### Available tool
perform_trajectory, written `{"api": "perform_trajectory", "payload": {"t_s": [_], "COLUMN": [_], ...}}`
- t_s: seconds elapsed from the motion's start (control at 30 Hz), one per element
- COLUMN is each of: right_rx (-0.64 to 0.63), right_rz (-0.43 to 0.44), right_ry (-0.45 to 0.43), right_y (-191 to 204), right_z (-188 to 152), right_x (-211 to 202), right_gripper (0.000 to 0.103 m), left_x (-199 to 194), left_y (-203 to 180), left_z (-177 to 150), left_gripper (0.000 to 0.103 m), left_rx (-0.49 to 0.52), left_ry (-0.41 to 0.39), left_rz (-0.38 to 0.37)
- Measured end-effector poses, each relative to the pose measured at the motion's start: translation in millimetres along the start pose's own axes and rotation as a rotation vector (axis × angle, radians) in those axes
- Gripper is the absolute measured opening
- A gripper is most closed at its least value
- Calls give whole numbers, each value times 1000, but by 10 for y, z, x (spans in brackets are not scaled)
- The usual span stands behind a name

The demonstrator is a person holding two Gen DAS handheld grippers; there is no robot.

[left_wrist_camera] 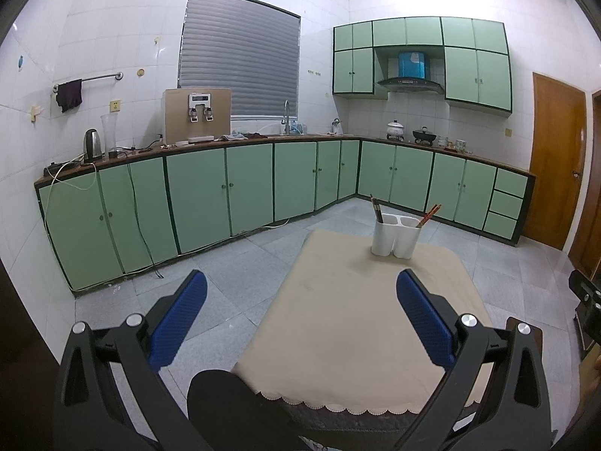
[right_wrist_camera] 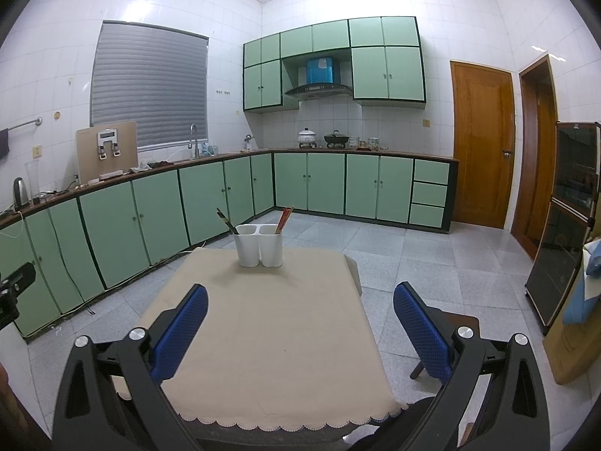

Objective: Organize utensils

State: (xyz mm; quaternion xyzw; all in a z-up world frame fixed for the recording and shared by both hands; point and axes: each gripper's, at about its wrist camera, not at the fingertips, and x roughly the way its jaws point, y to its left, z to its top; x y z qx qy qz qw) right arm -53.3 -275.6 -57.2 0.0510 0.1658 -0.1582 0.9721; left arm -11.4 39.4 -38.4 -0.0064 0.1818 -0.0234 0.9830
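A white two-compartment utensil holder (left_wrist_camera: 396,236) stands at the far end of a table with a beige cloth (left_wrist_camera: 360,319). Dark chopsticks (left_wrist_camera: 376,208) stand in its left compartment and red chopsticks (left_wrist_camera: 429,215) in its right one. The holder (right_wrist_camera: 259,245), the dark chopsticks (right_wrist_camera: 226,220) and the red chopsticks (right_wrist_camera: 284,219) also show in the right wrist view. My left gripper (left_wrist_camera: 300,293) is open and empty above the table's near left side. My right gripper (right_wrist_camera: 300,306) is open and empty above the cloth (right_wrist_camera: 263,338), well short of the holder.
Green kitchen cabinets (left_wrist_camera: 210,191) run along the far walls with a kettle (left_wrist_camera: 93,145), a water dispenser (left_wrist_camera: 197,114) and pots (left_wrist_camera: 395,129) on the counter. Wooden doors (right_wrist_camera: 482,143) and a dark cabinet (right_wrist_camera: 563,221) stand at the right. A dark chair back (left_wrist_camera: 221,402) is at the table's near edge.
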Motion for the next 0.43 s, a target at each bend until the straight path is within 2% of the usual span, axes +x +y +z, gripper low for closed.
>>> {"api": "perform_trajectory", "payload": {"t_s": [0.43], "right_rx": [2], "right_rz": [-4], "right_ry": [-1], "right_y": [10], "right_z": [-9], "right_x": [-15], "right_gripper": [97], "left_x": [18], "left_y": [13], "left_z": [18], "left_gripper": [98], "left_rx": [3], "left_ry": [0], "left_rz": [-15]}}
